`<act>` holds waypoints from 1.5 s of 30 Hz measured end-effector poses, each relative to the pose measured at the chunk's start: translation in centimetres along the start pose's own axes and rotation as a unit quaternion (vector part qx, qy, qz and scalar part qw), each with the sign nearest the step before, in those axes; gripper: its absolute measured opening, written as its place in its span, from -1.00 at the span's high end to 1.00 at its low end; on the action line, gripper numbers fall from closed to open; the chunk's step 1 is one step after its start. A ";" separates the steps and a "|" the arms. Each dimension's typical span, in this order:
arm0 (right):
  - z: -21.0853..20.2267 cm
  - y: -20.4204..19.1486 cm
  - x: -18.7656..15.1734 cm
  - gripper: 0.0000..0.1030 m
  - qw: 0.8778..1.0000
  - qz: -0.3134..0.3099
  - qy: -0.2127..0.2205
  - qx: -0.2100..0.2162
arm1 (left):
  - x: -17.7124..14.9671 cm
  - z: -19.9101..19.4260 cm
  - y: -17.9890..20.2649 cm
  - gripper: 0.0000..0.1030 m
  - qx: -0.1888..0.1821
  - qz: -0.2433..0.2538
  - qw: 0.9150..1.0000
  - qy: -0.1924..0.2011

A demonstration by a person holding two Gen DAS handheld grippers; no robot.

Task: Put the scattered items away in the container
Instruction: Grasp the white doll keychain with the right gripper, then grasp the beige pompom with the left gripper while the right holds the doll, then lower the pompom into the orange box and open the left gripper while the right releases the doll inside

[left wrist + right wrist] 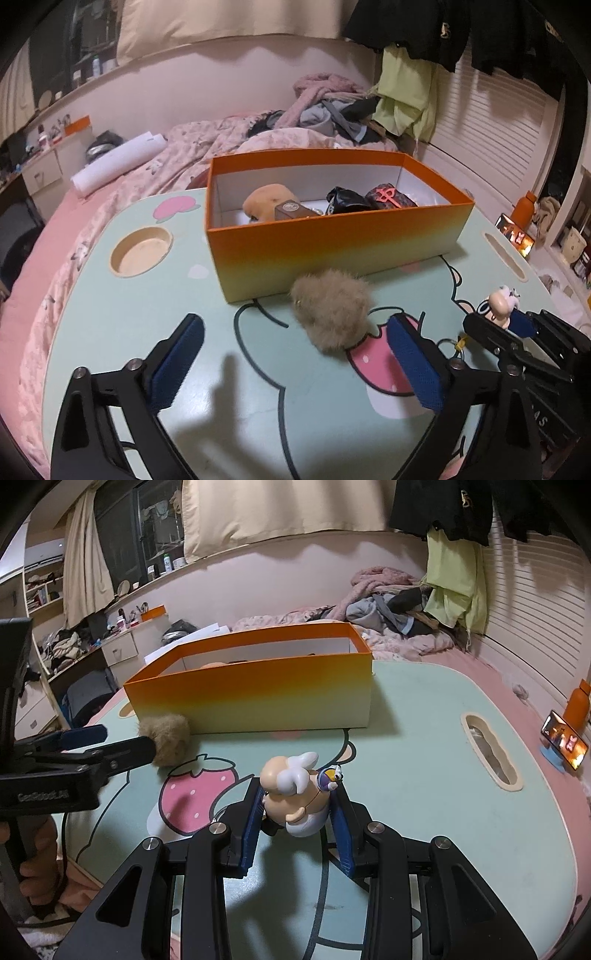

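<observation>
An orange box (332, 240) stands on the mint-green lap table (147, 325) and holds a tan plush, a dark pouch and a red-marked item. A brown fur pompom (332, 314) lies just in front of the box. My left gripper (295, 362) is open, with the pompom between and just beyond its fingertips. In the right wrist view, my right gripper (299, 801) is closed on a small cartoon figurine (291, 794) held above the table (424, 775). The box (258, 698) and pompom (166, 742) lie ahead and to the left.
The table has a round cup recess (142, 251) at the left and a slot handle (487, 753) at the right. A phone on a stand (563, 744) and an orange bottle (578, 701) sit beyond the right edge. Bedding and clothes (325, 107) lie behind.
</observation>
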State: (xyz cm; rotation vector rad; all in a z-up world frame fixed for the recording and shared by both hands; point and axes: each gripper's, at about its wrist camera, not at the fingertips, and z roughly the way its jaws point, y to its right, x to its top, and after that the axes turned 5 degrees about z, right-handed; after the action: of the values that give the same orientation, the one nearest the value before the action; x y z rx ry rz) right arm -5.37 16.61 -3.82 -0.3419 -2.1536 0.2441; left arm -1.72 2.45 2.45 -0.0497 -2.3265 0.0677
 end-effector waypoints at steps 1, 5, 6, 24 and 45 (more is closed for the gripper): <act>0.0 0.0 0.0 0.29 1.000 -0.001 -0.001 0.000 | 0.1 0.1 0.1 -0.86 -0.001 0.002 1.000 -0.002; 0.0 -0.1 0.0 0.29 1.000 -0.002 -0.002 0.000 | 0.8 1.0 1.4 -0.82 -0.004 0.026 1.000 -0.011; 0.0 -0.1 0.0 0.29 1.000 -0.002 -0.001 0.000 | 1.0 1.2 1.8 -0.72 0.000 0.033 0.999 -0.013; -0.3 -1.0 1.7 0.30 1.000 -0.015 0.001 0.016 | 1.6 -2.1 -0.7 0.59 -0.031 0.006 0.999 0.032; 3.4 -3.4 15.0 0.29 0.999 -0.003 0.019 0.042 | 12.6 0.2 -3.5 0.59 -0.015 0.003 0.999 0.029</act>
State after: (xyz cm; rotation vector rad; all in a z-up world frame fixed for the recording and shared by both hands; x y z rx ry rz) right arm -16.88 18.20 6.85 -0.2895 -2.1007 0.3205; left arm -10.59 -0.31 11.70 -0.0719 -2.2686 0.0334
